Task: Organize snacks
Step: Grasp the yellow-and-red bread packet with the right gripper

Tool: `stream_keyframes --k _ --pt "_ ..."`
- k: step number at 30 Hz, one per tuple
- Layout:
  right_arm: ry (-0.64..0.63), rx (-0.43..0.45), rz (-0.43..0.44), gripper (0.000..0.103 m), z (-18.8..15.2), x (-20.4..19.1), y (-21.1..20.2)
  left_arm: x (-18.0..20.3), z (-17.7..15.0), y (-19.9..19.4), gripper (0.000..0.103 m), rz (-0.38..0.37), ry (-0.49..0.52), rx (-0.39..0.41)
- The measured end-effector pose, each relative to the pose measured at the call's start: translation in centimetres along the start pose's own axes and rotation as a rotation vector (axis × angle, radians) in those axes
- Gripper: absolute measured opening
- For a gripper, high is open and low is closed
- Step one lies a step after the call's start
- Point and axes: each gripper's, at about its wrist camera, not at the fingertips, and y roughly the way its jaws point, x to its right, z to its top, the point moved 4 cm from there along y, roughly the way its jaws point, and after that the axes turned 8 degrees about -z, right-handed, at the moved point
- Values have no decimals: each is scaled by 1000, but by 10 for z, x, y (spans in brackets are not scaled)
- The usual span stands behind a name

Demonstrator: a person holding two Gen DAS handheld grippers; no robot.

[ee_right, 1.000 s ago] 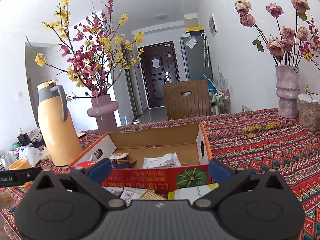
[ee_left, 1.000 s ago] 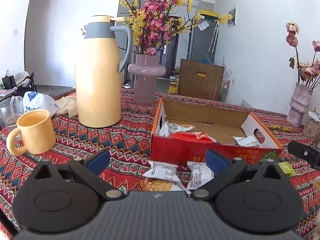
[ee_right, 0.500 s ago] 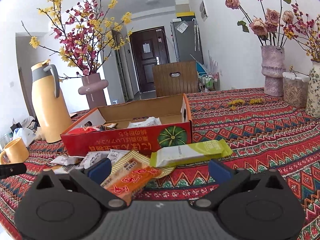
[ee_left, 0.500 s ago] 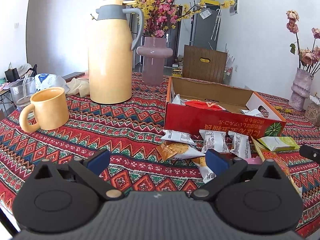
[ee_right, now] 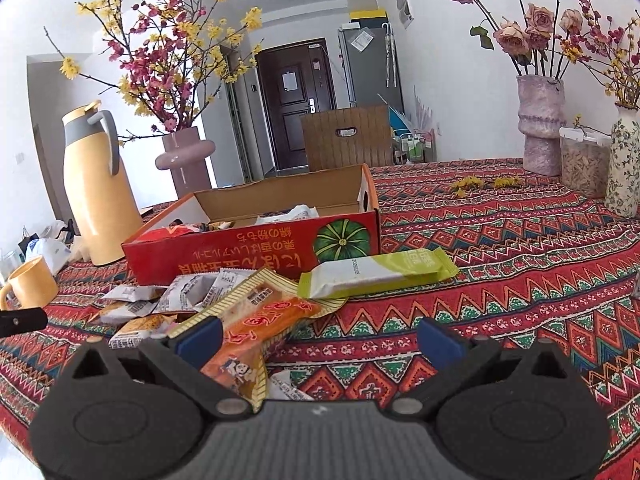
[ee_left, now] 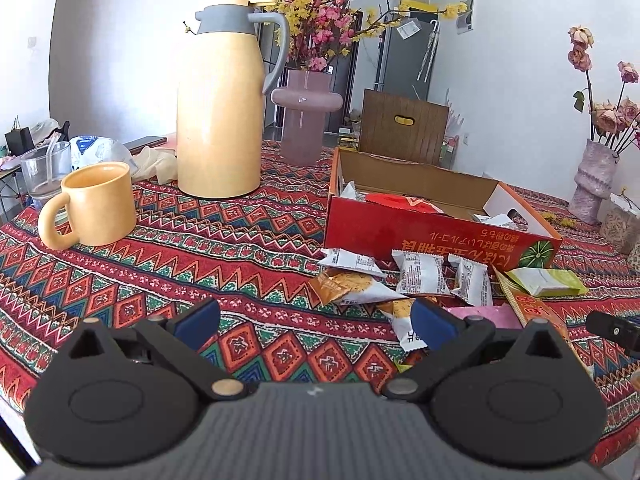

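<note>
Grippers above a heap of loose snacks at the near wall of a red box.

Left gripper (ee_left: 314, 322) and right gripper (ee_right: 318, 338) both have their jaws spread wide and grip nothing. An orange packet (ee_right: 256, 330) lies between the right gripper's fingers, by the left one; whether it touches is hard to tell. A green-and-white bar (ee_right: 376, 274) and small white packets (ee_left: 420, 278) lie just in front of the red box (ee_left: 436, 236), which already contains a few snacks. Farther left on the patterned tablecloth (ee_left: 180, 256) stand a yellow mug (ee_left: 96, 204) and a tall yellow thermos (ee_left: 220, 100).
</note>
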Motion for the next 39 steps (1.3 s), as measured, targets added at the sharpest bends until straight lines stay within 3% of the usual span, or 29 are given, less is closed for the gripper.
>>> stream_keyframes --k 11,17,28,31,39 --pt "-8 -57 39 103 5 -22 13 2 -3 2 103 -4 -1 -13" --pt "52 -194 78 103 22 -42 45 -4 -4 0 103 1 -8 -14" --pt "91 -415 26 103 20 -58 99 -13 -6 1 103 -1 -29 -20" --pt "98 -425 32 97 19 -58 100 -14 -7 3 103 -3 -33 -26" --pt "118 -438 77 56 21 -51 96 -15 -8 5 103 -6 -41 -32"
